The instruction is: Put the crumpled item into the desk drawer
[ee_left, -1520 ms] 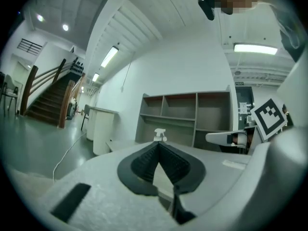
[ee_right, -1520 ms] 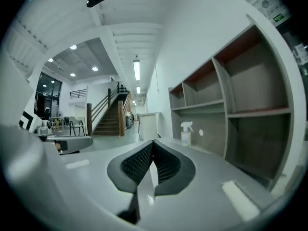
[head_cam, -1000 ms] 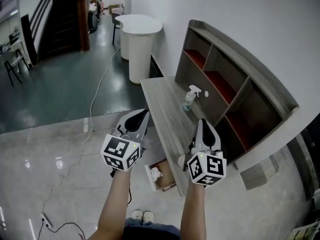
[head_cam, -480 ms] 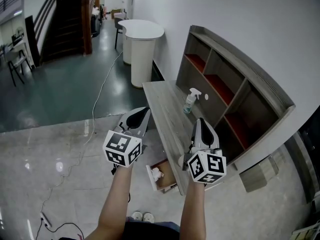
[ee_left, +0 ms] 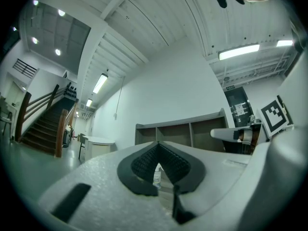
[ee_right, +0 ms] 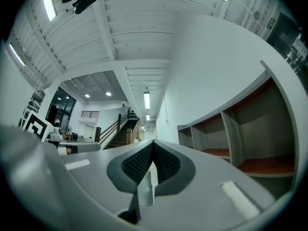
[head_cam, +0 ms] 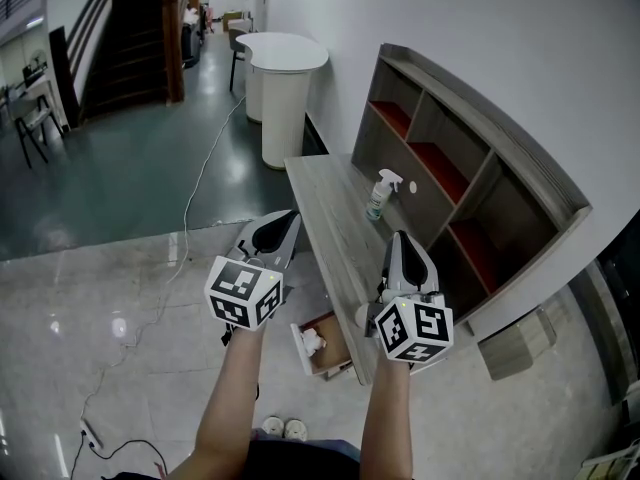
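Note:
The desk drawer (head_cam: 333, 353) stands pulled open under the near end of the grey desk (head_cam: 335, 223). A white crumpled item (head_cam: 312, 343) lies inside it. In the head view both grippers are held up above the drawer, apart from it. My left gripper (head_cam: 290, 220) hovers left of the desk edge, its jaws together with nothing in them. Over the desk's near end, my right gripper (head_cam: 402, 238) is likewise shut and empty. The left gripper view shows the left gripper (ee_left: 158, 146) with its pads meeting, and the right gripper view shows the right gripper (ee_right: 153, 144) the same way.
A spray bottle (head_cam: 379, 196) stands on the desk in front of a wooden shelf unit (head_cam: 455, 168) with red shelves against the wall. A white round counter (head_cam: 283, 83) is farther along the wall. A cable (head_cam: 190, 218) trails over the glossy floor. My shoes (head_cam: 284, 429) are below the drawer.
Both grippers stay shut and almost still; the left one sits slightly higher in the head view. The crumpled item rests in the open drawer throughout.

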The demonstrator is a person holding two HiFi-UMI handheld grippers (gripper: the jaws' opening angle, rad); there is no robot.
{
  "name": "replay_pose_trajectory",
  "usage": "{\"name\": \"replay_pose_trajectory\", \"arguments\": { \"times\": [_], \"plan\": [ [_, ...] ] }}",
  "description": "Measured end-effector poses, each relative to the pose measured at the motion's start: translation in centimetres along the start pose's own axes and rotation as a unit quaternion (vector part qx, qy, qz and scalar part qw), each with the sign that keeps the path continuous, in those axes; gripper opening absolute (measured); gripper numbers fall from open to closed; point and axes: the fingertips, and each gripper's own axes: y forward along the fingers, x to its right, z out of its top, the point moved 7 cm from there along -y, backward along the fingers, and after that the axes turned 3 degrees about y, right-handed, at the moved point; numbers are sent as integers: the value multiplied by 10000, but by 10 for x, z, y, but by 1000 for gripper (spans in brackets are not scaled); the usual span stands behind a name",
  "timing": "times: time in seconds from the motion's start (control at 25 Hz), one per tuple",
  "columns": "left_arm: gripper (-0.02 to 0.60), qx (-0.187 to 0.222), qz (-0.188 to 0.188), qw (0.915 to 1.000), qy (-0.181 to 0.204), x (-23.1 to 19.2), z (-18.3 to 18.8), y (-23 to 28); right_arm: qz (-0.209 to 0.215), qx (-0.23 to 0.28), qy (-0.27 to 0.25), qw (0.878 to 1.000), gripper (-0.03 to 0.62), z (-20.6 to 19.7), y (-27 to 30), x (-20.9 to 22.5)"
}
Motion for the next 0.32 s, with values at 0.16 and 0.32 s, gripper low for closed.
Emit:
{"name": "replay_pose_trajectory", "arguments": {
  "times": [0.16, 0.32],
  "plan": [
    [3, -25, 29, 10000, -7, 2, -2, 1, 12, -17, 14, 10000, 8, -1, -1, 2],
    [3, -33, 57, 10000, -27, 3, -3, 1, 18, -41, 40, 10000, 9, -3, -2, 5]
  ]
}}
